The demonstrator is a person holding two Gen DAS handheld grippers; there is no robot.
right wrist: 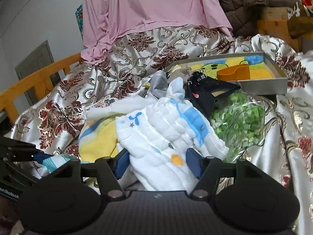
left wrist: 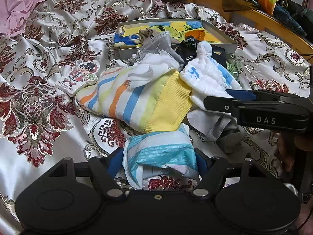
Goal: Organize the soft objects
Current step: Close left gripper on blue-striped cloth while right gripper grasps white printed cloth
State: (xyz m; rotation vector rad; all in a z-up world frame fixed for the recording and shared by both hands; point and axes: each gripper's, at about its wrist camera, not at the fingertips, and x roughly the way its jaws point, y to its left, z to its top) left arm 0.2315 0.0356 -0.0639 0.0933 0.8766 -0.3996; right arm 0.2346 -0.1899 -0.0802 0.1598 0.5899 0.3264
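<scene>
Setting: a bed under a floral satin bedspread (left wrist: pixel 49 90), with a shallow grey tray (left wrist: pixel 219 31) at the far side.
Already in tray: an orange cup (right wrist: pixel 233 72), a small grey-brown soft piece with a cord, and part of a grey face mask (left wrist: pixel 156 41) that laps over the near rim; most of the printed floor is bare.
Still loose, middle of bed: striped knit garment (left wrist: pixel 133 101), white quilted cloth (right wrist: pixel 166 137), black printed pouch (right wrist: pixel 205 92), clear bag of green pieces (right wrist: pixel 240 119), blue-and-white soft packet (left wrist: pixel 162 150); a cartoon-printed card (left wrist: pixel 78 78) lies to the left of the heap.
Left gripper (left wrist: pixel 159 163): jaws partly open, straddling the blue-and-white soft packet at the near edge; whether the pads press it I cannot tell.
Right gripper (right wrist: pixel 157 163): jaws partly open around the near end of the white quilted cloth; the blue pads appear to meet its sides, but firm grip is uncertain.
Progress: early, by my reading; nearly the whole heap remains to be sorted.
</scene>
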